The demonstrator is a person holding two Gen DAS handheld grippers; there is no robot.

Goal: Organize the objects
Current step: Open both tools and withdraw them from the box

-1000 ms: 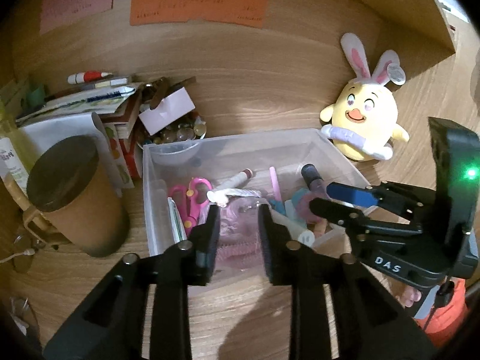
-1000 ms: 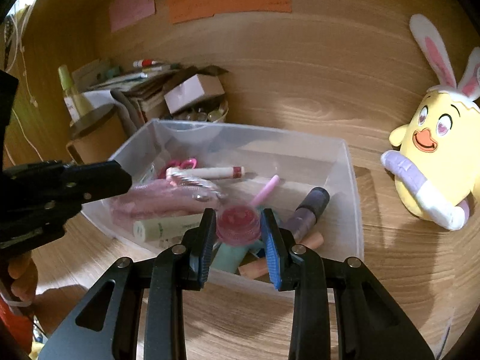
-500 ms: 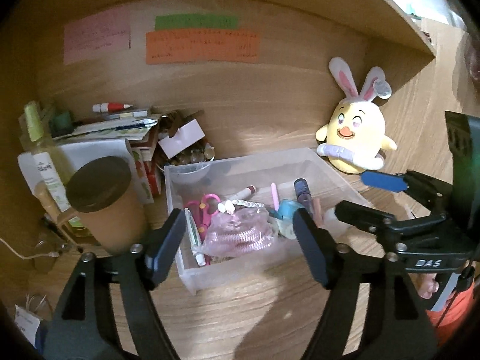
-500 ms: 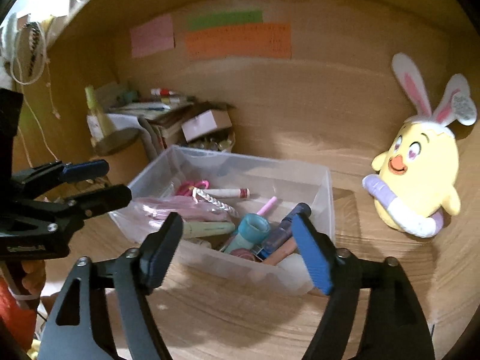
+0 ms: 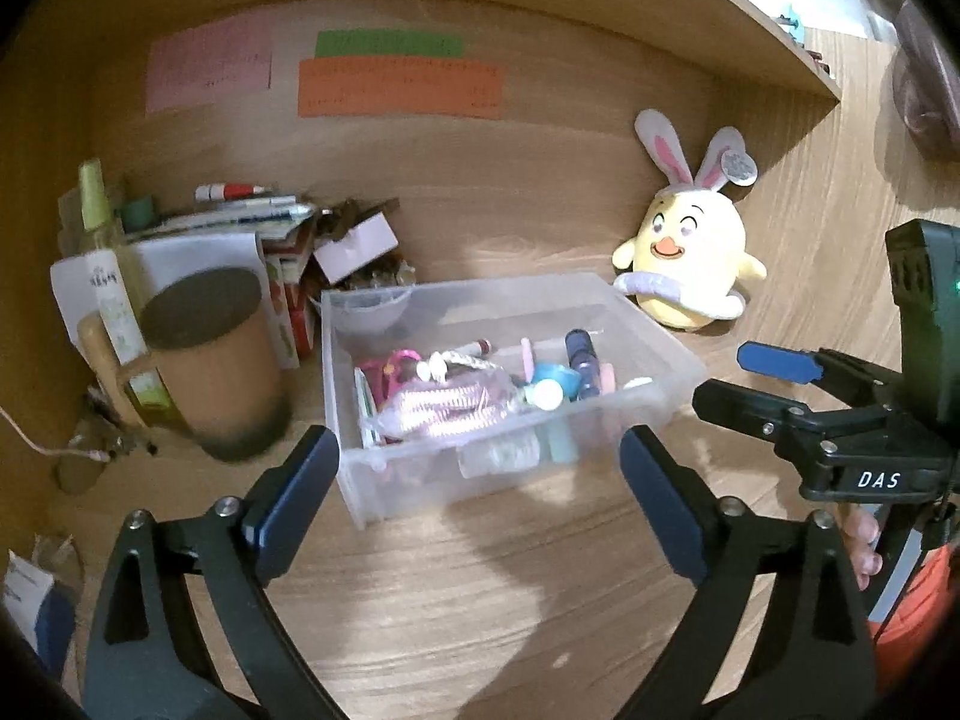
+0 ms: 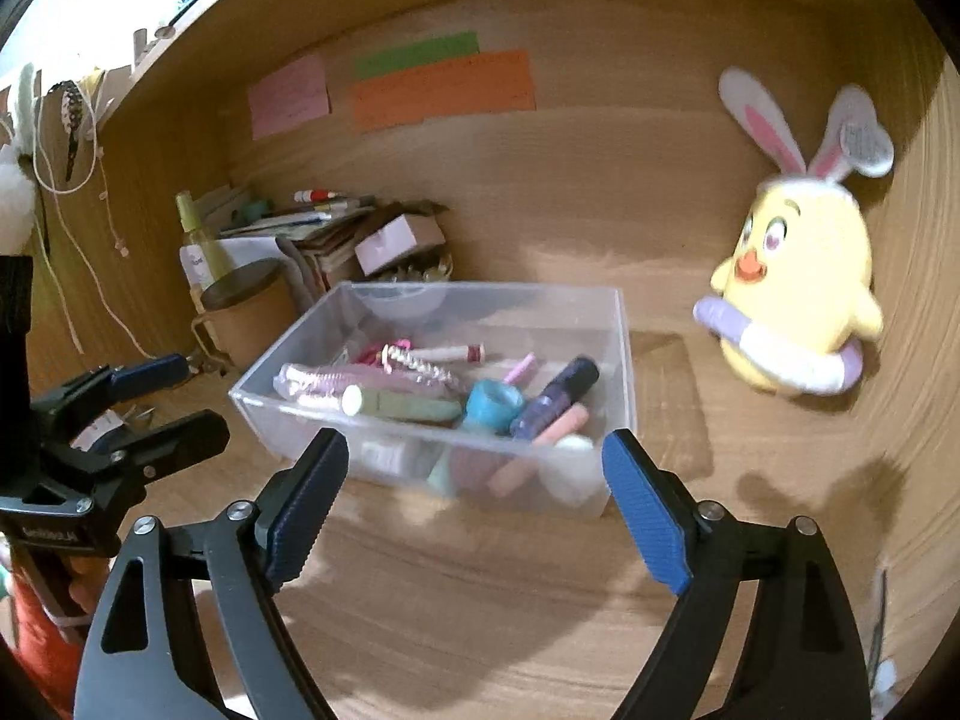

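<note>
The box stands at the centre of the desk, full of small items. Both the left gripper and right gripper have just been opening and now hold nothing. The sorting seems nearly done; the plush at two o'clock remains outside.

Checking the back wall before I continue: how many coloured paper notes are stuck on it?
3. A pink note on the left, a green strip to its right, and a wider orange strip directly below the green one. None looks hidden.
</note>
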